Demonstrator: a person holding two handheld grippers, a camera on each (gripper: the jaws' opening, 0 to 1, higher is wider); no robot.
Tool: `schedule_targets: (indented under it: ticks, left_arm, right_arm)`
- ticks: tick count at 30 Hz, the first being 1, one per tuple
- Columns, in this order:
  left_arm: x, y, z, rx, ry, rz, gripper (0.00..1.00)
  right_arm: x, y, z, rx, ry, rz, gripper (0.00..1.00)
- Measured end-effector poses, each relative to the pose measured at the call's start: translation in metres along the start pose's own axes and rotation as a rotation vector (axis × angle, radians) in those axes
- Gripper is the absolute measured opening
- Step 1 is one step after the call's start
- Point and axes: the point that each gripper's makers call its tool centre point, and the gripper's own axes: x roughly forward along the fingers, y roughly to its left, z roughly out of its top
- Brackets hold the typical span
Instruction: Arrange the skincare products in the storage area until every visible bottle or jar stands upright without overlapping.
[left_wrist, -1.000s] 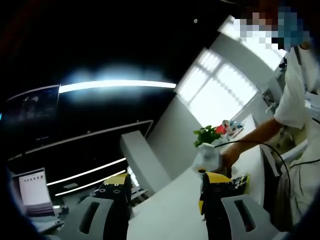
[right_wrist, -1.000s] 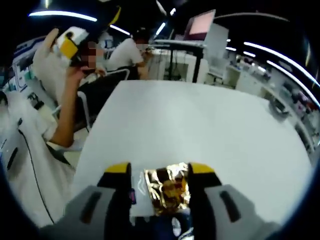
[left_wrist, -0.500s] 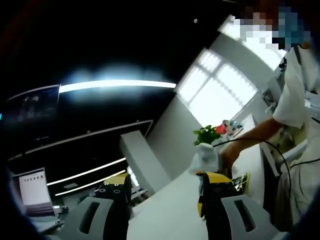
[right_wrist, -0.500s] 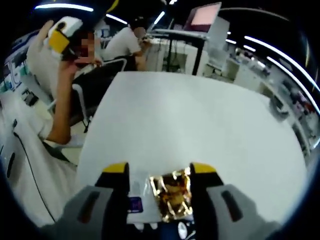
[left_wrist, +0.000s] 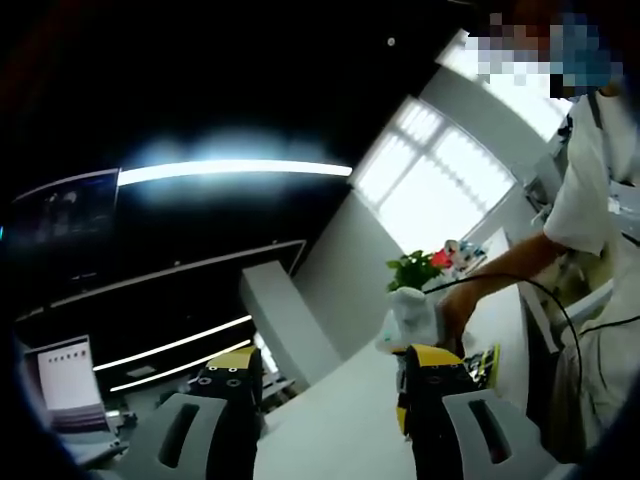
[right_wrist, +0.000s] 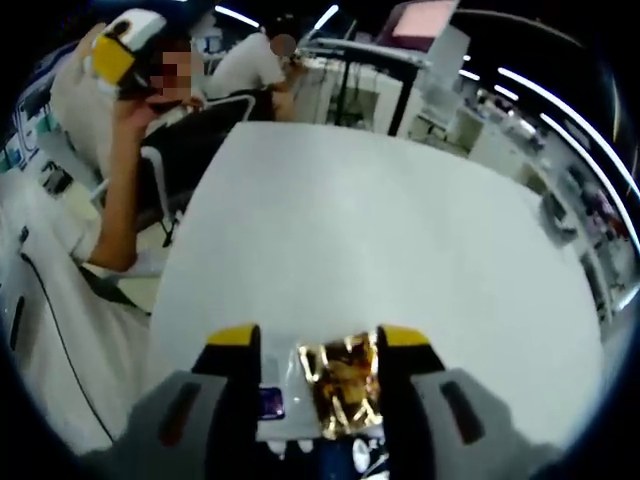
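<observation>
**Right gripper over a gold foil item; left gripper raised clear**

The right gripper (right_wrist: 310, 345) points down over the white rectangular table (right_wrist: 400, 260); between its yellow-tipped jaws lies a crinkled gold foil packet (right_wrist: 343, 388), just beside the right-hand jaw, with a visible gap on the other side; the jaws stand moderately apart, and whether they touch the packet cannot be told; this placement reads as an approach to, or a release of, the packet. A small white card with a purple patch (right_wrist: 270, 404) lies just beside the packet, near the other jaw, and may hinder a clean pinch.

The left gripper (left_wrist: 330, 365) is lifted and aimed toward the ceiling light strips (left_wrist: 235, 170); its jaws are wide apart with nothing between them; presumably it is held away to keep the table free.

Surroundings: a green potted plant with a red bloom (left_wrist: 418, 268) stands far along the table; a seated person (right_wrist: 250, 70) and a black office chair (right_wrist: 190, 160) are beyond the table's far edge. No bottle or jar can be identified.
</observation>
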Motion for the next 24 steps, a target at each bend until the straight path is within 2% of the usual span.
schedule_targets:
  ticks: [22, 24]
  left_arm:
    - [-0.001, 0.0, 0.001, 0.006, 0.002, 0.0, 0.59]
    - [-0.001, 0.0, 0.001, 0.005, 0.001, 0.001, 0.59]
  right_arm:
    - [-0.004, -0.002, -0.004, -0.024, 0.009, -0.023, 0.49]
    - [-0.009, -0.004, 0.003, -0.012, -0.044, -0.032, 0.49]
